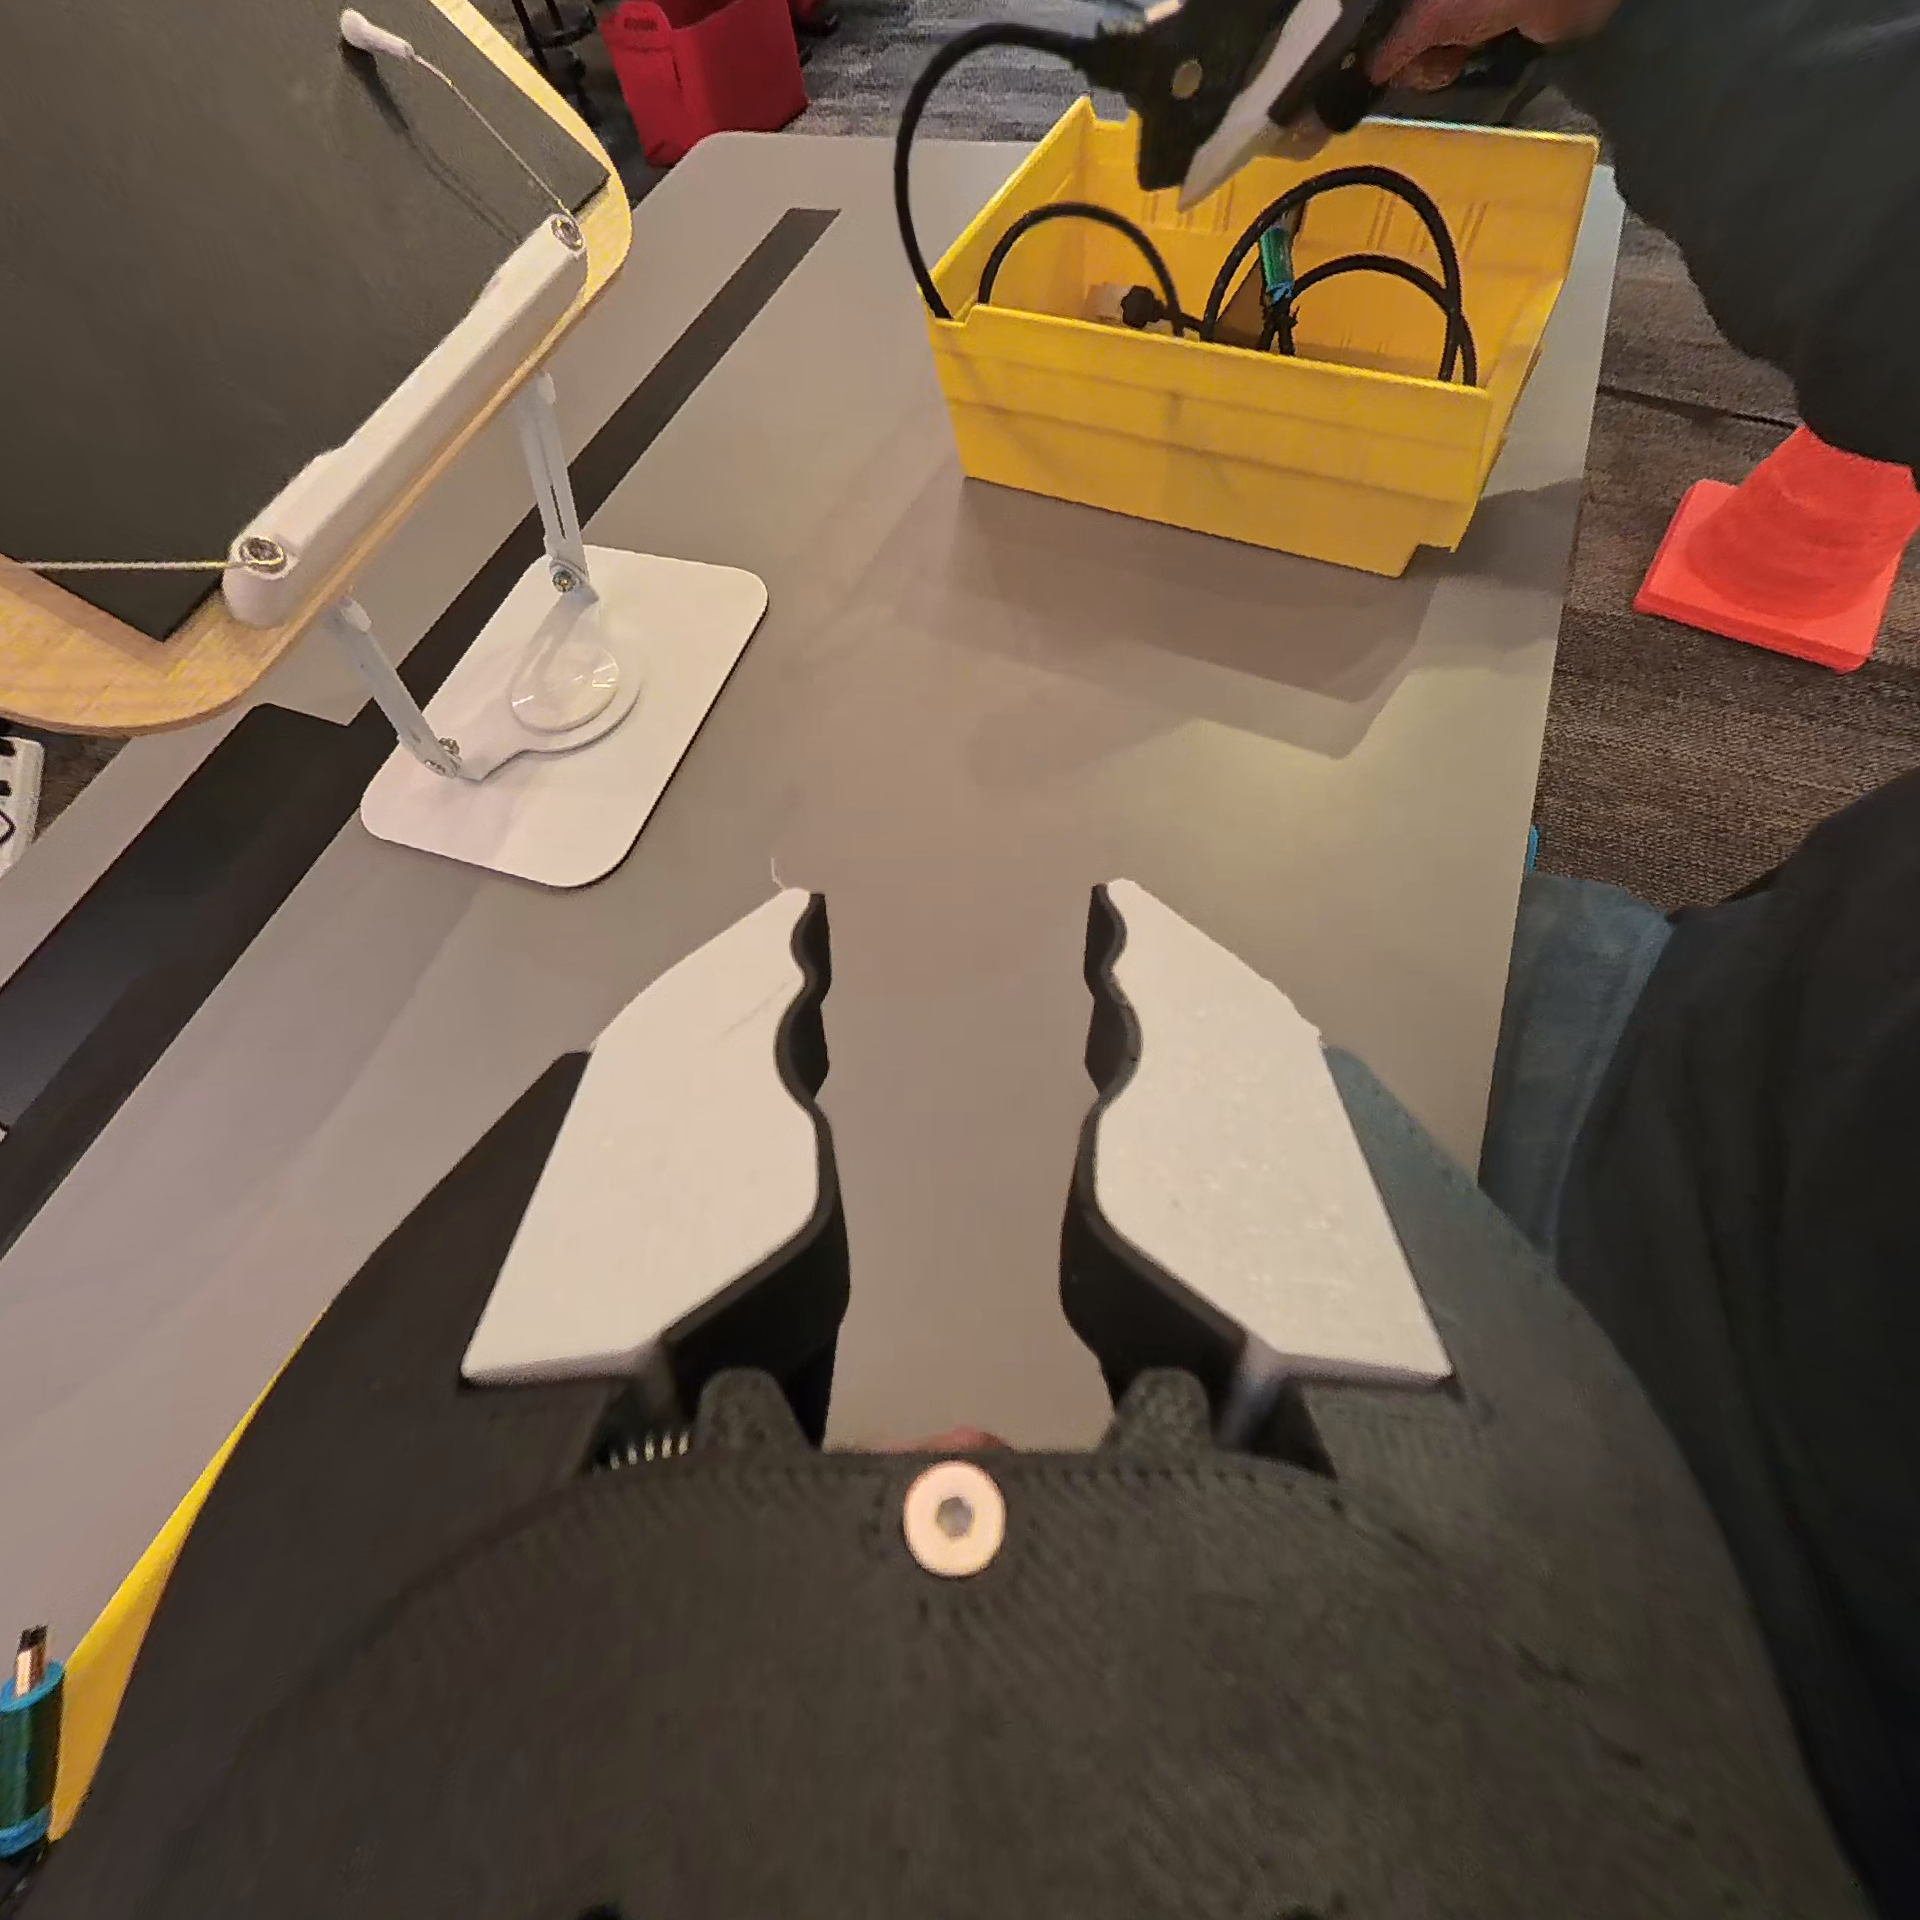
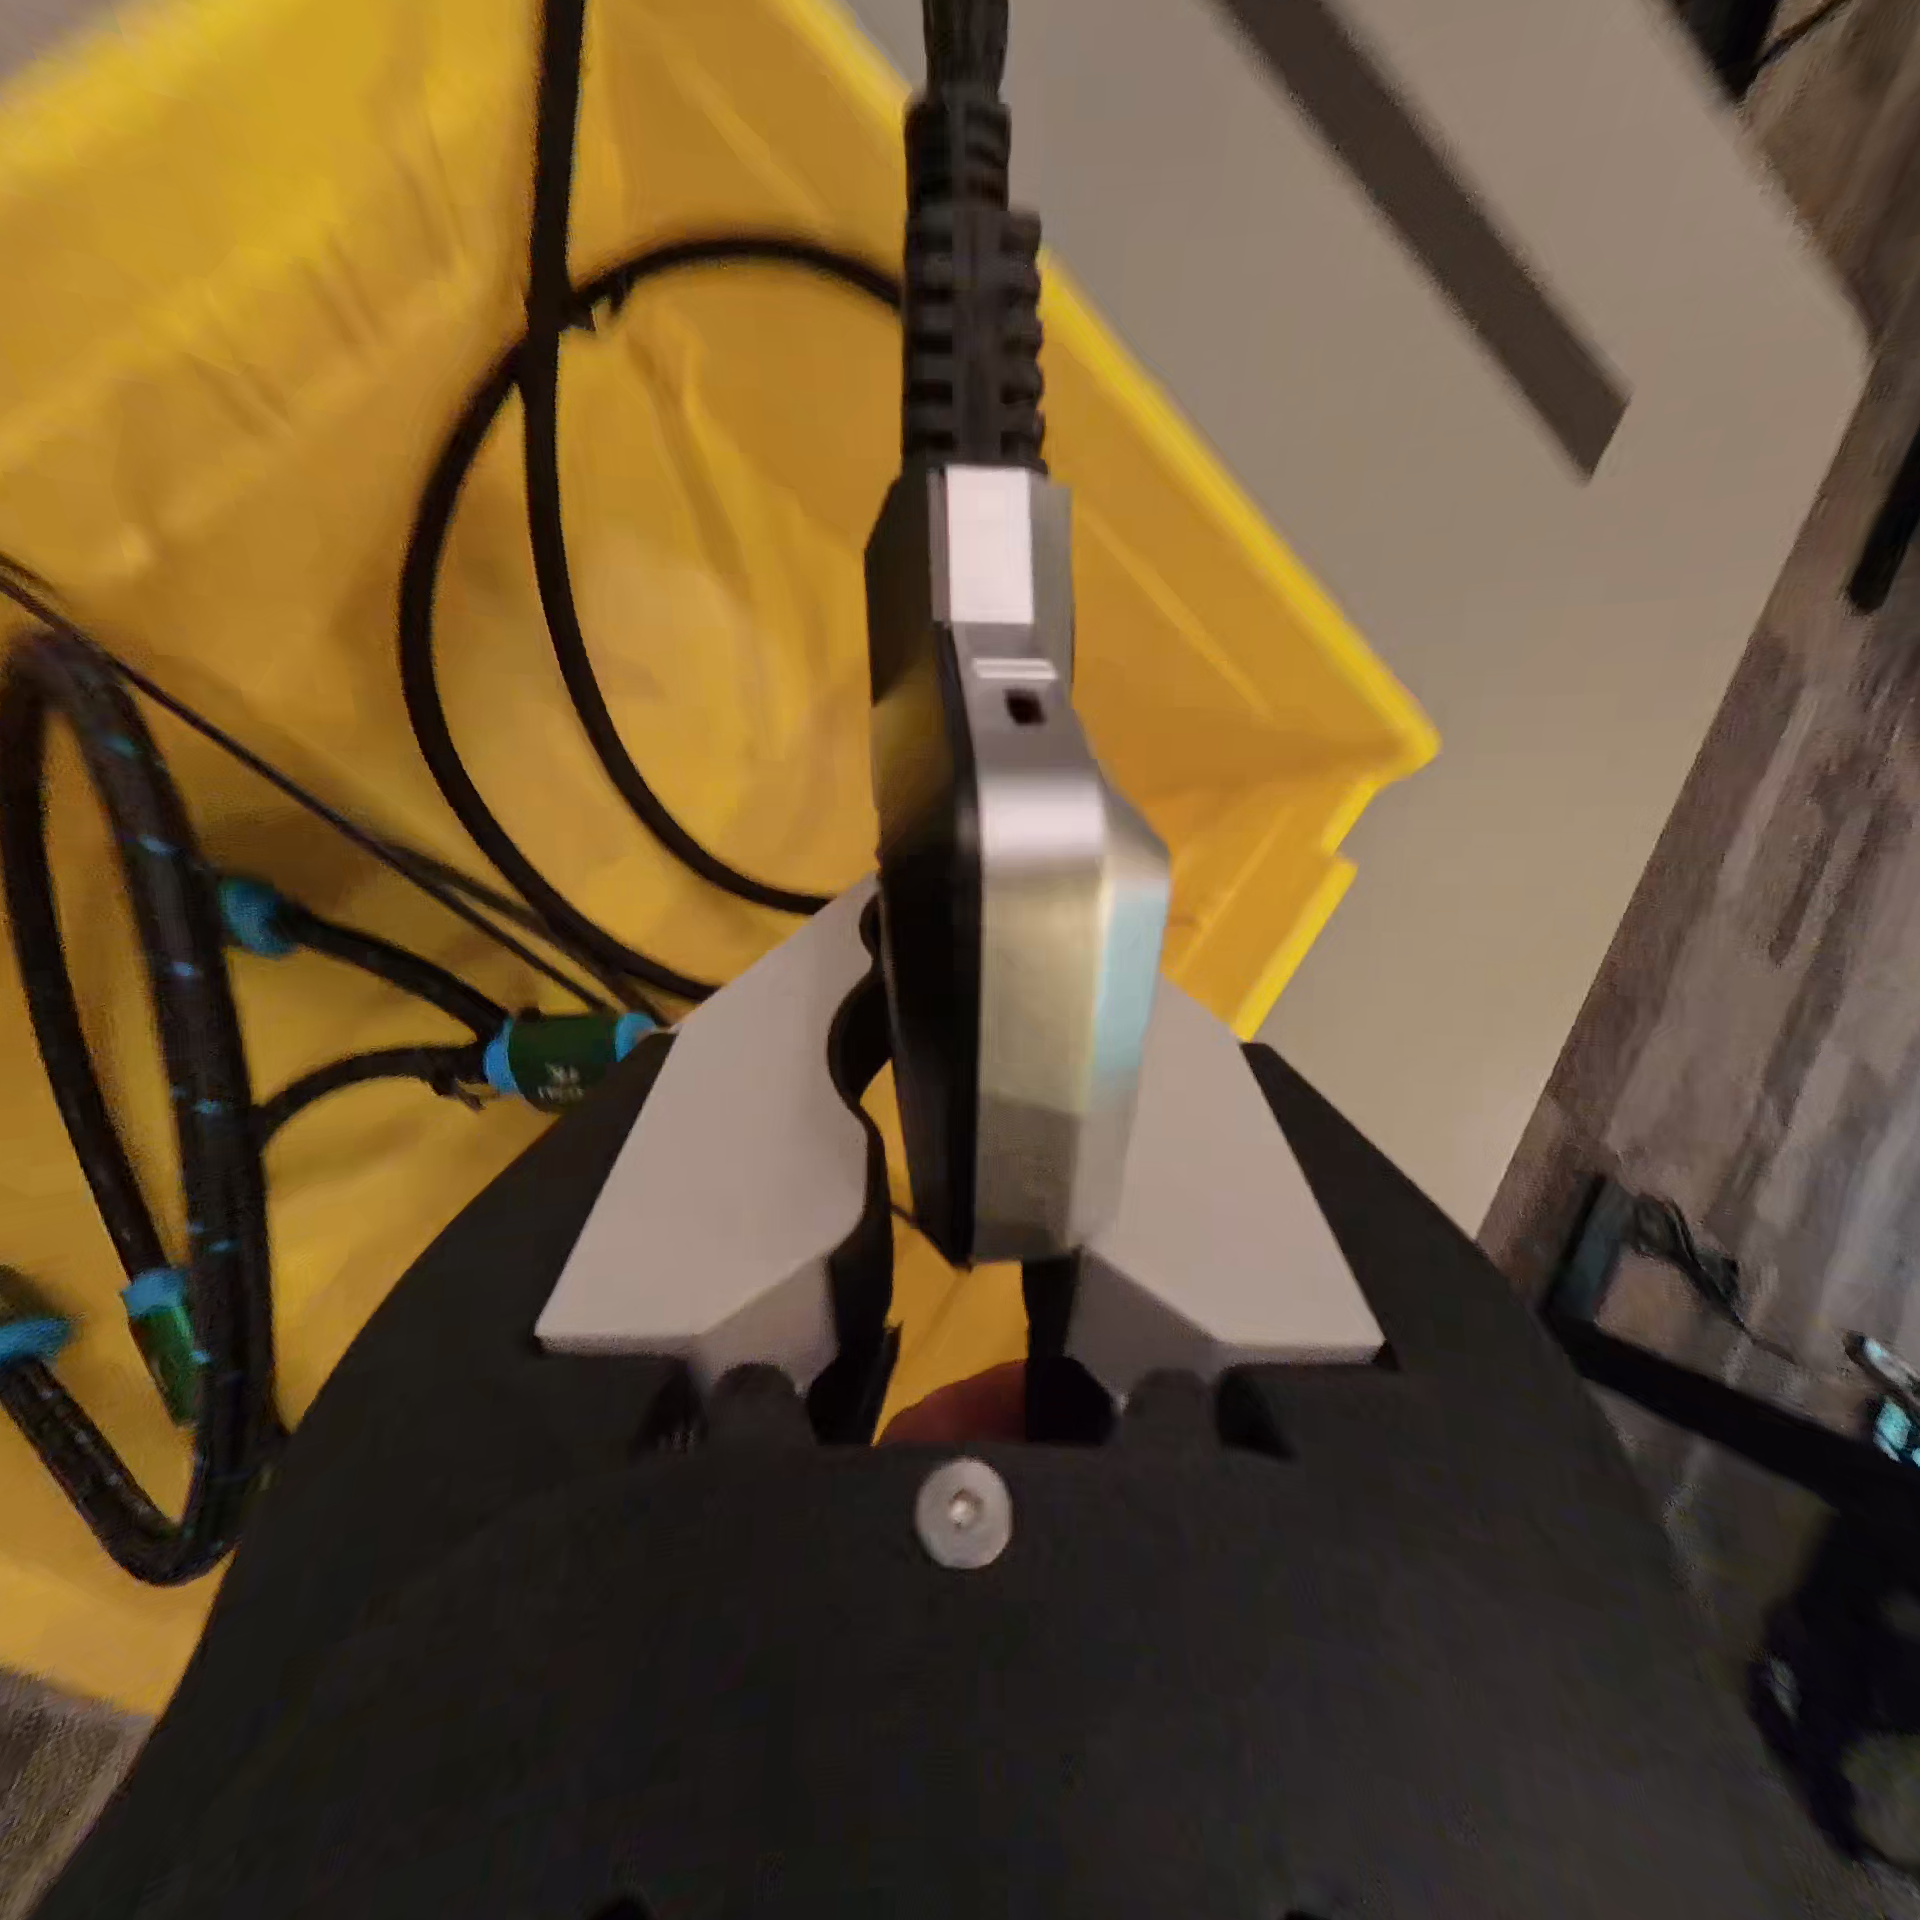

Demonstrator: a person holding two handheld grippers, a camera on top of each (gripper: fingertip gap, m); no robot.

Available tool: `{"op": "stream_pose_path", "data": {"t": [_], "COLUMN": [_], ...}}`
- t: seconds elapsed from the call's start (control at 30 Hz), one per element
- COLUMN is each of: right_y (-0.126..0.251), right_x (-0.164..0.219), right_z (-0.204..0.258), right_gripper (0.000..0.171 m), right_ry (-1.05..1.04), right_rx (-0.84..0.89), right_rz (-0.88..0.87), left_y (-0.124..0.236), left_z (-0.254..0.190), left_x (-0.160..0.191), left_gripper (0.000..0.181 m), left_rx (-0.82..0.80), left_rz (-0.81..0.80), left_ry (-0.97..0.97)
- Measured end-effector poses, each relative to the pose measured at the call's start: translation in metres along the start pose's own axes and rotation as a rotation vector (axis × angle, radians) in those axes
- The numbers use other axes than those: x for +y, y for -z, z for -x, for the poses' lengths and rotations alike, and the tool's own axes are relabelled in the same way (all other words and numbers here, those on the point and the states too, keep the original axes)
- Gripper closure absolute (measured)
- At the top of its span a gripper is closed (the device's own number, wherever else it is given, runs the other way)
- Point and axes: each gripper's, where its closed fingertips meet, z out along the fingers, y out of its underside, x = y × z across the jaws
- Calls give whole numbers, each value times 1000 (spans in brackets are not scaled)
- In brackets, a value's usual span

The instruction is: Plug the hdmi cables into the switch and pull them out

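My right gripper (image 2: 997, 997) is shut on the grey-and-black HDMI switch (image 2: 1023, 914) and holds it on edge above the yellow bin (image 2: 1226, 665). The switch's own black ribbed cable (image 2: 971, 260) runs up and away from it. Black braided HDMI cables (image 2: 197, 1049) with green-and-blue plugs (image 2: 566, 1060) lie coiled in the bin. In the left wrist view my left gripper (image 1: 956, 914) is open and empty low over the grey table (image 1: 935, 727). The right gripper (image 1: 1236, 104) shows far off above the bin (image 1: 1195, 436), with a black cable (image 1: 914, 166) arching down into it.
A tablet on a white stand (image 1: 561, 717) sits at the table's left. A second yellow bin edge (image 1: 135, 1621) with a green-and-blue plug (image 1: 26, 1745) is at the near left. A red cone (image 1: 1787, 540) stands on the carpet to the right. A person's dark sleeve (image 1: 1766, 1143) is at the right. Some 55 cm of space lies between my two pairs of fingers.
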Motion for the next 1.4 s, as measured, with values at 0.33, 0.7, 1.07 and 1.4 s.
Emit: {"op": "stream_pose_path", "data": {"t": [0.33,0.7,1.07,1.4], "right_y": [27,89,132,89], "right_x": [12,-51,-158,-178], "right_z": [8,23,206,320], "right_gripper": [100,125,131,132], "right_ry": [47,161,404,478], "right_rx": [-83,82,-111,-319], "right_rz": [69,-186,-595,-641], "left_y": [0,20,99,111], "left_z": [-4,15,107,161], "left_x": [16,22,90,175], "left_gripper": [131,124,120,119], "left_rx": [-14,-125,-529,-642], "left_rz": [82,110,348,553], "left_ry": [-36,-28,44,162]}}
